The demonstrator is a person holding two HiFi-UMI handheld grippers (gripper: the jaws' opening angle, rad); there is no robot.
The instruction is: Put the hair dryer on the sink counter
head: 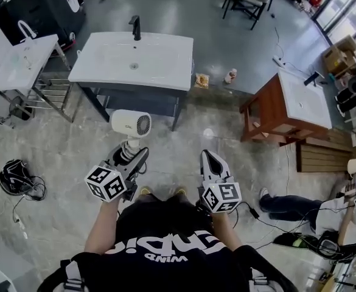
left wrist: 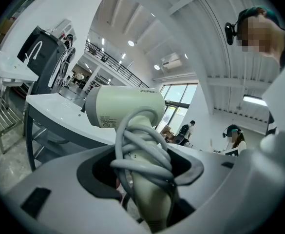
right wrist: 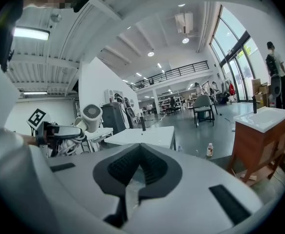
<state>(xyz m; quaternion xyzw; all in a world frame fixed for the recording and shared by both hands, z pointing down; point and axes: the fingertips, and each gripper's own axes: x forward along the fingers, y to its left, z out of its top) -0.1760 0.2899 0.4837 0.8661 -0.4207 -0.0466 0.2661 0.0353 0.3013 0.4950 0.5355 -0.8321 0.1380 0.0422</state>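
A cream hair dryer [head: 131, 123] stands upright in my left gripper [head: 129, 154], a short way in front of the white sink counter [head: 165, 56] and lower than its top. In the left gripper view the jaws are shut on the hair dryer [left wrist: 125, 106] by its handle, with the grey cord wound round it; the left gripper [left wrist: 144, 165] points toward the sink counter [left wrist: 49, 104]. My right gripper [head: 207, 157] is beside it, shut and empty. In the right gripper view its tips [right wrist: 140, 150] meet, and the hair dryer [right wrist: 89, 116] shows at the left.
A second white basin [head: 22, 62] on a metal rack stands at the left. A wooden vanity [head: 287, 108] stands at the right, with a small bottle [head: 229, 76] on the floor between it and the counter. A helmet [head: 13, 176] lies at the left. A seated person's legs [head: 287, 202] and cables are at the right.
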